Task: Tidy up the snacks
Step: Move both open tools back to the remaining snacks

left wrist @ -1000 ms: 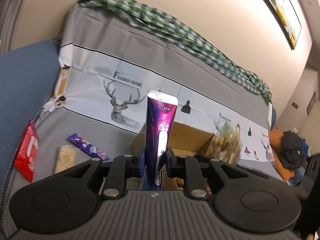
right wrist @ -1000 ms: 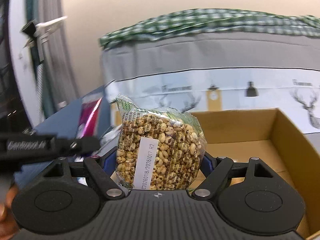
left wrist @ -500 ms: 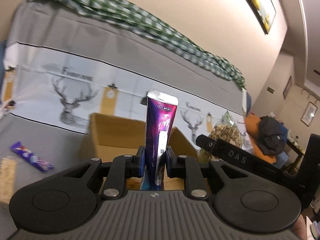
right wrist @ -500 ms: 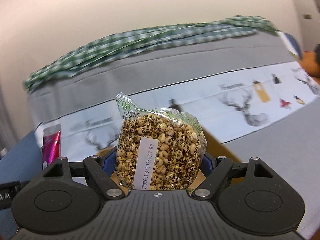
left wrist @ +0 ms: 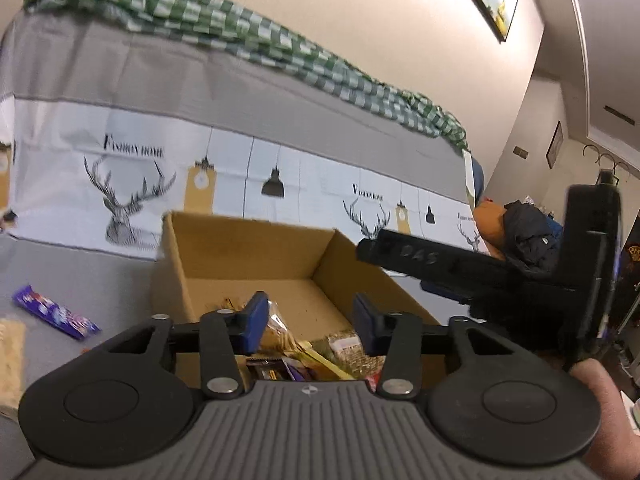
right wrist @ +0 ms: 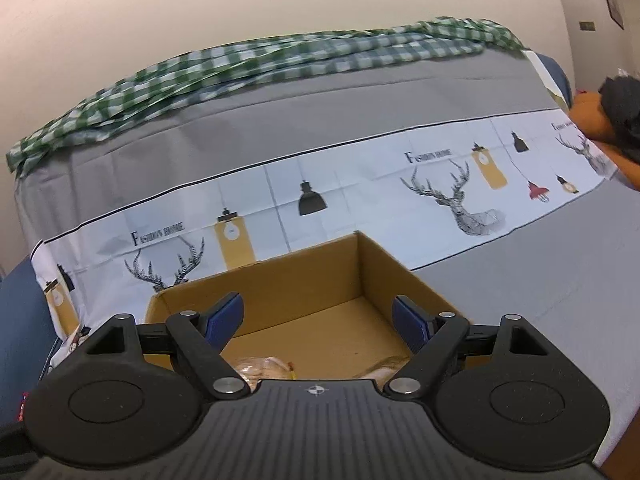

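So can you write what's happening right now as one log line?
left gripper: opening, nothing between fingers | right gripper: open, empty | cardboard box: snacks inside | purple bar: outside box

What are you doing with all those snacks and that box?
A person is tidying snacks into a cardboard box on a covered sofa. The left tool hovers over the box with its jaws opening and nothing between them; several snack packets already lie inside. The right tool is open and empty above the same box. A purple snack bar lies outside the box on the grey cover, not yet picked up.
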